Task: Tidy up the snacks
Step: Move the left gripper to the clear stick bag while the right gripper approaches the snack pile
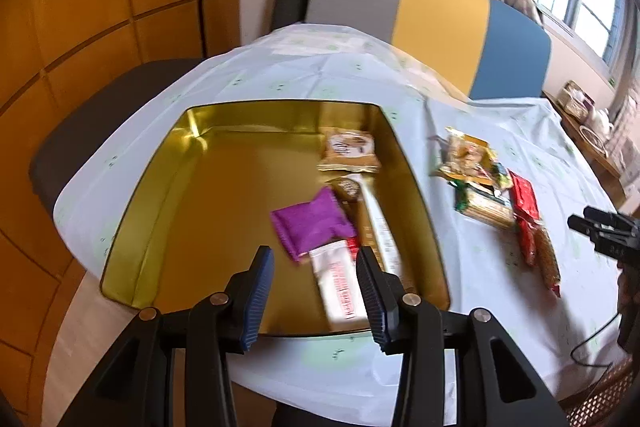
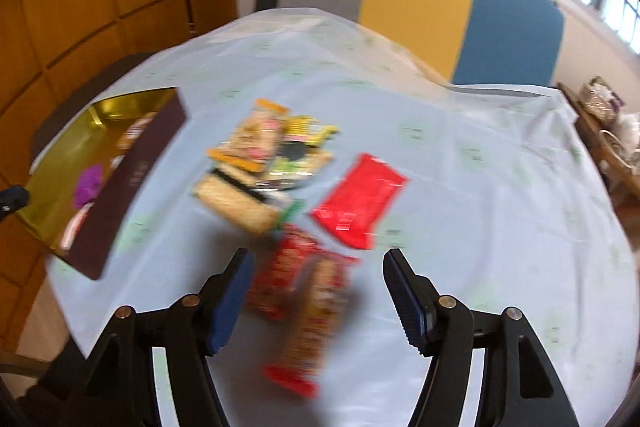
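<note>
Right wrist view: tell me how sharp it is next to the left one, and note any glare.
Right wrist view: snack pile and red packet smeared by motion blur. Left wrist view: sharper, slight blur on the purple packet; glare on the gold tin far wall; both fisheye-bent.

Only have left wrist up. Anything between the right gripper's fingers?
Observer: No, the right gripper is open and holds nothing; a blurred red-and-tan snack packet lies on the cloth below its gap.
Operator: Tin's outside colour?
Observer: The tin has a dark maroon outer wall; your view shows only its gold inside.
Operator: That red packet in the pile, is it touching the others?
Observer: The plain red packet lies apart, to the right of the stacked snacks.
</note>
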`<state>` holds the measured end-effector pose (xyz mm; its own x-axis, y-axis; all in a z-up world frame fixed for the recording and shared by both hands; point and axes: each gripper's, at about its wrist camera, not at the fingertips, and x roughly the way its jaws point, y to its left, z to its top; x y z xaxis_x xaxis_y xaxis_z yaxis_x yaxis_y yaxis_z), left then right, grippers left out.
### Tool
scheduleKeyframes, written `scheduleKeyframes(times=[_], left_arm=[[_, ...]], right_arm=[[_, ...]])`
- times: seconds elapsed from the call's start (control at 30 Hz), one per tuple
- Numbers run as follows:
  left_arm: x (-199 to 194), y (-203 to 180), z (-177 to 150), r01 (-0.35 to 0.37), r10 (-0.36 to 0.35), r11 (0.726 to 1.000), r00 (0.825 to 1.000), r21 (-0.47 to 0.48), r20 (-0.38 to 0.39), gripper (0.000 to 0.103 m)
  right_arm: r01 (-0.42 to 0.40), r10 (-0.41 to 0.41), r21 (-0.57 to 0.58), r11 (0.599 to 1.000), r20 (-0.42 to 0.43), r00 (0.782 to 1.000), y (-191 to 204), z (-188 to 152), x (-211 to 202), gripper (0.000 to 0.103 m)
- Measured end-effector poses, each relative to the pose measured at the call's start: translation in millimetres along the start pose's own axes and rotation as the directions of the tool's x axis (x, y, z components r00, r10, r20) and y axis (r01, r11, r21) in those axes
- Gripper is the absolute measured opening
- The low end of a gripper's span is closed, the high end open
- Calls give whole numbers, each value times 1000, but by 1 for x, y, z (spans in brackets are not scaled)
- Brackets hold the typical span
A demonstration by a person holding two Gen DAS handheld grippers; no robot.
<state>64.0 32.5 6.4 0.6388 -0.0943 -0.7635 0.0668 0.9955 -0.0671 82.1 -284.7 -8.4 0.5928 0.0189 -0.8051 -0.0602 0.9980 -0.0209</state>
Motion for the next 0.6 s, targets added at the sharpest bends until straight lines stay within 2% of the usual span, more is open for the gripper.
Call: scheduleKeyframes(times=[0.13,0.27,0.43,0.6], left_arm=[[-2,-21,9,21,-21,998,1000,61,8,43],[-1,-51,26,70,-71,989,997,128,5,43],[10,-93,46,126,-126,970,992,208,-13,43],[34,-126,64,179,-168,951,984,250,-67,43]], right_arm=[[44,-44,27,999,-8,999,-36,-3,4,68],[75,-69,129,989,-53,996,-65,-10,16,68],[101,-85,192,976,-90,992,-74,-10,17,68],[70,-43,237,969,-119,992,-77,-10,20,70]])
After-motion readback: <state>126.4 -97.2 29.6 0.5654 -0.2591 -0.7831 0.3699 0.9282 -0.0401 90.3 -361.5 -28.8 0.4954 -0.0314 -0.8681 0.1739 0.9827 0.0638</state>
